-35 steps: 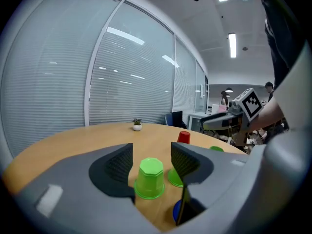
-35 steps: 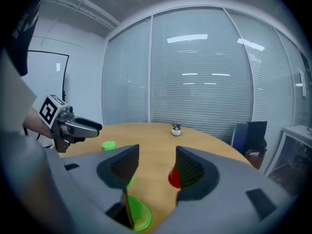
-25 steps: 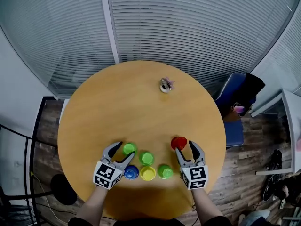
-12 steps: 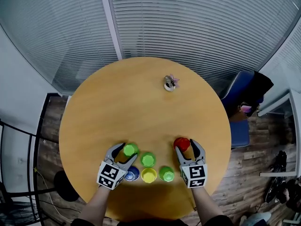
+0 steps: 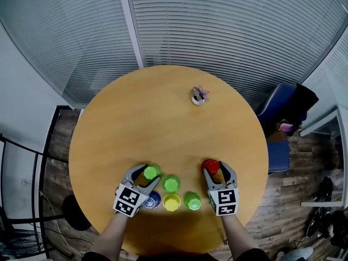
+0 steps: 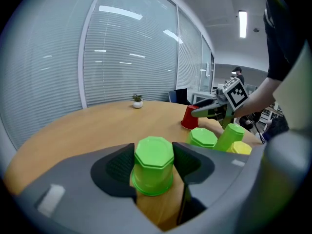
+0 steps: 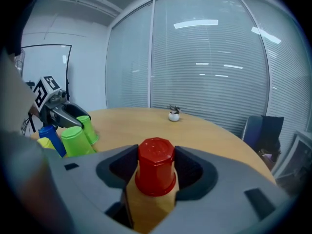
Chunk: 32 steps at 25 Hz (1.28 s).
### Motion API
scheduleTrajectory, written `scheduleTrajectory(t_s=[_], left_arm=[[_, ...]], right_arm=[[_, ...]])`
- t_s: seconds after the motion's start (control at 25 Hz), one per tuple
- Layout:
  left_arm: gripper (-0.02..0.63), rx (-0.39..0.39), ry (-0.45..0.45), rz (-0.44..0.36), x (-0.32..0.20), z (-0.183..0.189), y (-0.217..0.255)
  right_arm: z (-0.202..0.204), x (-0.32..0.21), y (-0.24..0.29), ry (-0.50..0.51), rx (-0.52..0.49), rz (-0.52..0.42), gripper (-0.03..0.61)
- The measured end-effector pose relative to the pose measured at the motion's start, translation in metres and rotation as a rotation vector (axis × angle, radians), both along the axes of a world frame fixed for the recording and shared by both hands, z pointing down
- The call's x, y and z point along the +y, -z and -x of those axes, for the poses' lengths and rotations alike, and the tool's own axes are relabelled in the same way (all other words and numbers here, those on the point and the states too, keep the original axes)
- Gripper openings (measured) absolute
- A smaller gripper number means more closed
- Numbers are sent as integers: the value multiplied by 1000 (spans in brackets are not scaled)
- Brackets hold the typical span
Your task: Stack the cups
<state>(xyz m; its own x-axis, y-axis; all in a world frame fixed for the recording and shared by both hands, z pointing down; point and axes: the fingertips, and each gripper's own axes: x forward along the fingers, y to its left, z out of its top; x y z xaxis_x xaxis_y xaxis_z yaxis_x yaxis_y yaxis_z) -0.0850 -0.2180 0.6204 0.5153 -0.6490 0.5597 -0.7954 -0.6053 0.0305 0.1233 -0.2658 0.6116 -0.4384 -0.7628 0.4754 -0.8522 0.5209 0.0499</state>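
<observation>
Head view, plant pot (image 5: 198, 95) far beyond cups (image 5: 171, 184)

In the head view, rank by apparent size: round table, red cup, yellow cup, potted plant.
1. Round table
2. Red cup and yellow cup: alike, unranked
3. Potted plant, but farther away, so unsure

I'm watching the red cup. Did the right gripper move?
Yes. The right gripper came forward around the red cup, which stayed put on the table; its jaws, just opening wider, stand either side of it.

Grey left tongs (image 5: 150, 172) and right tongs (image 5: 213, 167) each carry a black-and-white marker cube (image 5: 128, 200)
</observation>
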Motion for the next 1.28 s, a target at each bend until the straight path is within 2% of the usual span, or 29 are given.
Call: scheduleTrajectory(t_s=[0.64,0.88,1.28], left_arm=[[247,23,52,-108,0,8,51],[247,49,68,-125,15,13,75],[247,93,26,-129,60,-4,108]], right_arm=[[12,13,40,54,-47,-67,236],[25,33,71,43,-66,-105,237],[51,83,108,14,-100,-133,237]])
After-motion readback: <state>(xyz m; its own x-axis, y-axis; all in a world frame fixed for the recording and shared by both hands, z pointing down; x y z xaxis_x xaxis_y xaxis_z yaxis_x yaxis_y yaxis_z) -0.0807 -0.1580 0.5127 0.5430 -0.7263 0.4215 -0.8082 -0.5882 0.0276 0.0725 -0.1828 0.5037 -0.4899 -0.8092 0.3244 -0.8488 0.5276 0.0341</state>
